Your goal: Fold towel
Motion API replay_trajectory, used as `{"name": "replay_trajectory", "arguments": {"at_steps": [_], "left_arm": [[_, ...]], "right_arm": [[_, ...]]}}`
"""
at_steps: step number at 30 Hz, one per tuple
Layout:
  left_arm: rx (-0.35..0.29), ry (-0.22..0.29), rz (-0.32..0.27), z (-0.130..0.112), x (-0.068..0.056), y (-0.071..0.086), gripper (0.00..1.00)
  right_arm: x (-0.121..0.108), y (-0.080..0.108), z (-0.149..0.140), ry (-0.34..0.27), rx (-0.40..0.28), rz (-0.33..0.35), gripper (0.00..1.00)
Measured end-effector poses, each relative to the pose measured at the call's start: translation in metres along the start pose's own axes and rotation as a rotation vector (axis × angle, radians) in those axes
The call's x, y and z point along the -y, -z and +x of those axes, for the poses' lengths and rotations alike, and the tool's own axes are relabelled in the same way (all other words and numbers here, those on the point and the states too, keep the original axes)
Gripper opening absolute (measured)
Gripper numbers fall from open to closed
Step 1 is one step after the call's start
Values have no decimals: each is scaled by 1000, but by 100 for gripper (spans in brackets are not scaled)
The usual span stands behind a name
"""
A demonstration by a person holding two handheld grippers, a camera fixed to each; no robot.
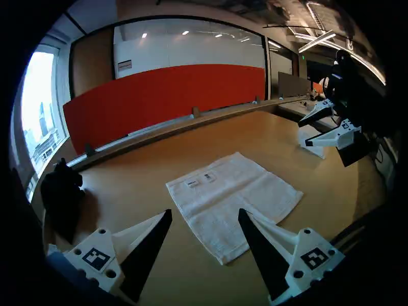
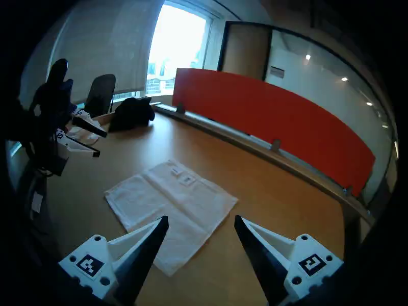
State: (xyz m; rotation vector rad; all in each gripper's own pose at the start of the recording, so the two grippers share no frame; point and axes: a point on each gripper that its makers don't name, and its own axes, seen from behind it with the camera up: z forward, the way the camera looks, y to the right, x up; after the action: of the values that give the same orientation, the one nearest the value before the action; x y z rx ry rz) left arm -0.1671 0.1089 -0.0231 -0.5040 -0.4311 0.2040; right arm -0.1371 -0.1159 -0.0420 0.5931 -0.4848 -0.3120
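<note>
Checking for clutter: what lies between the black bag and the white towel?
Bare brown wooden tabletop, seen in the left gripper view, separates the black fabric bag and white cloth towel.

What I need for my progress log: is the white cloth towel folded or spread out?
Spread out: the white cloth towel lies flat on the wooden table, all four corners showing.

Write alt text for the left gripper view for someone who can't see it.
A white rectangular cloth towel lies flat on a light brown wooden table, with the left gripper open in the foreground. The right gripper is open at the view's right, and a long red partition panel stands behind the table.
</note>
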Motion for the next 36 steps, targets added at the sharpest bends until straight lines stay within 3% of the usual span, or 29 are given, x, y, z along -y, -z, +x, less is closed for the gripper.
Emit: {"name": "replay_trajectory", "arguments": {"at_steps": [14, 36], "left_arm": [[94, -9, -49, -46, -14, -28, 97], [264, -37, -104, -118, -28, -56, 97]], "right_arm": [[21, -29, -48, 4, 73, 58, 100], [48, -45, -118, 15, 217, 135, 100]]}}
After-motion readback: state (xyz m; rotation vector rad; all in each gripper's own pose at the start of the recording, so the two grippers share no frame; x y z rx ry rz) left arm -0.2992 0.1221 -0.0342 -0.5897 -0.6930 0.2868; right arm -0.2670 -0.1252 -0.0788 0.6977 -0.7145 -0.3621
